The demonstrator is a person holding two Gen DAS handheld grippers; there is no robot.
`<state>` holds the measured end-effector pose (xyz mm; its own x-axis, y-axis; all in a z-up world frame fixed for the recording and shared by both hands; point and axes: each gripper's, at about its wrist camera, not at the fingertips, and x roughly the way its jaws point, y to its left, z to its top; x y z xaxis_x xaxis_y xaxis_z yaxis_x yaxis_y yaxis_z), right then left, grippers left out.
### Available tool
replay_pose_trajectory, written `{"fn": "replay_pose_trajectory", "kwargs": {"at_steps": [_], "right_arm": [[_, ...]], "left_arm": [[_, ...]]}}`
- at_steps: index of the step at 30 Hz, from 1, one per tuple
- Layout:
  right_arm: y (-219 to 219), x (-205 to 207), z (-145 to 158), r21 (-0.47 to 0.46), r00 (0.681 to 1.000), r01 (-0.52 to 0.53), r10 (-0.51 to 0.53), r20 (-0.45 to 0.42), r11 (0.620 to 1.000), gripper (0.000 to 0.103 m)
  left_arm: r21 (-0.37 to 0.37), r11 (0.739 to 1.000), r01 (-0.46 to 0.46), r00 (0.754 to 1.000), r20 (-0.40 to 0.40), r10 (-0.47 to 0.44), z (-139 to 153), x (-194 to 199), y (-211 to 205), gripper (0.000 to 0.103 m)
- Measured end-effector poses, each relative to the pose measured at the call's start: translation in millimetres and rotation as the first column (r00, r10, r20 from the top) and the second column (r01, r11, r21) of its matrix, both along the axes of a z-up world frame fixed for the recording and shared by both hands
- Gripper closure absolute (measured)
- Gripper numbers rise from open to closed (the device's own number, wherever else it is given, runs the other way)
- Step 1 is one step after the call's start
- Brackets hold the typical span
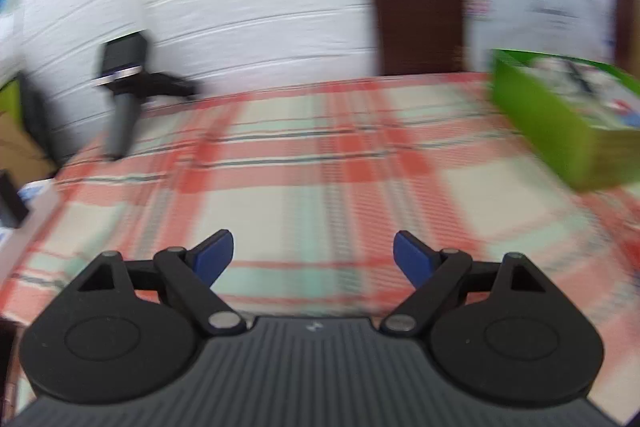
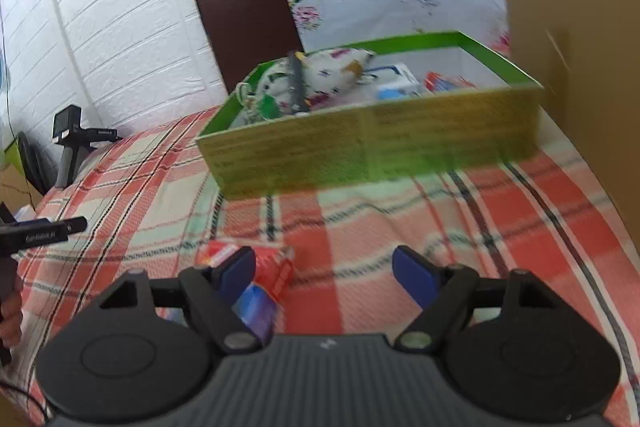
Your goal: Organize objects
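Note:
A green cardboard box (image 2: 372, 143) stands on the plaid cloth, holding a floral pouch (image 2: 332, 71), a dark comb-like piece (image 2: 297, 83) and small packets. The same box (image 1: 560, 131) shows at the right of the left wrist view. A red and blue packet (image 2: 264, 287) lies on the cloth just in front of my right gripper (image 2: 324, 275), beside its left finger and not pinched. The right jaws stand wide apart. My left gripper (image 1: 313, 257) hovers open over bare cloth with nothing between its fingers.
A dark brown chair back (image 2: 248, 23) stands behind the table against a white brick wall. A black handheld device (image 1: 124, 95) stands at the far left table edge. A person's hand holds the other gripper (image 2: 40, 233) at the left. A brown panel (image 2: 580, 27) rises on the right.

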<state>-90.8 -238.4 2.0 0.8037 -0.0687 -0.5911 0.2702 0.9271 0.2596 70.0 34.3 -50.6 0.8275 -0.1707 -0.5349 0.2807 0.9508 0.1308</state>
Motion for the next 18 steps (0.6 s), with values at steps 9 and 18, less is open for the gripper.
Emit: {"fn": "replay_pose_trajectory", "kwargs": {"at_steps": [9, 18], "right_arm": [[29, -35, 6, -0.028, 0.962, -0.274, 0.275, 0.006, 0.961, 0.024], [54, -14, 1, -0.186, 0.953, -0.3, 0.3, -0.029, 0.936, 0.023]], "left_arm": [[-0.205, 0.903, 0.378, 0.883, -0.215, -0.418, 8, -34, -74, 0.016], [-0.272, 0.852, 0.447, 0.778, -0.351, -0.521, -13, -30, -125, 0.034]]}}
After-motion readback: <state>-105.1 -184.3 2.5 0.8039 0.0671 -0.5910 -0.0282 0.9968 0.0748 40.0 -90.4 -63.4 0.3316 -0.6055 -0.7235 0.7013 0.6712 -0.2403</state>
